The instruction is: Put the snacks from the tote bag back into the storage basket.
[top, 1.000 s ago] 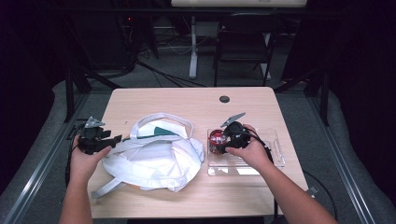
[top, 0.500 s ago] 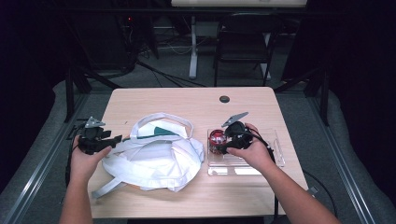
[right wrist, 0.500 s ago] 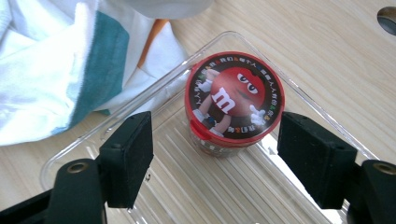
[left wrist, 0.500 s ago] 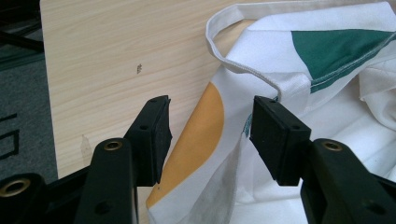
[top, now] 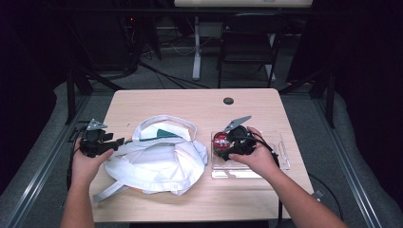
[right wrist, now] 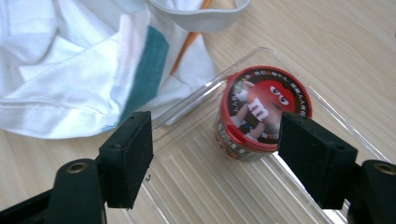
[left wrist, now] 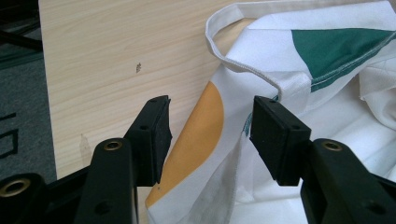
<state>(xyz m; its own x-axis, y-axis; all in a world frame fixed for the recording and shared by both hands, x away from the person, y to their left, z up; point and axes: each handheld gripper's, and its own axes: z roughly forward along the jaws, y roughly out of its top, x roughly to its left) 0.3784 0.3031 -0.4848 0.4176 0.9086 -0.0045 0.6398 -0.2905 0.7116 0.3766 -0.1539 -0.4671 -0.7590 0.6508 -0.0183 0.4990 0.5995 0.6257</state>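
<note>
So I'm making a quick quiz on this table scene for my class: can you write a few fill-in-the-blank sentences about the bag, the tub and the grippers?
1. The round tub with the cartoon candy picture has a lid coloured ____.
2. That tub stands in a clear plastic ____.
3. The white cloth bag lies on the side of the ____ gripper.
4. The jaws of the right gripper stand ____, with the tub ahead of them and untouched.

Missing words: red; tray; left; open

High view: above person's side, looks fwd/down on whole table [top: 190, 102]. Left gripper view: close, low, on bag [left wrist: 327, 140]. Right gripper view: close, down on tub [right wrist: 261, 112], upper left shares bag w/ others.
</note>
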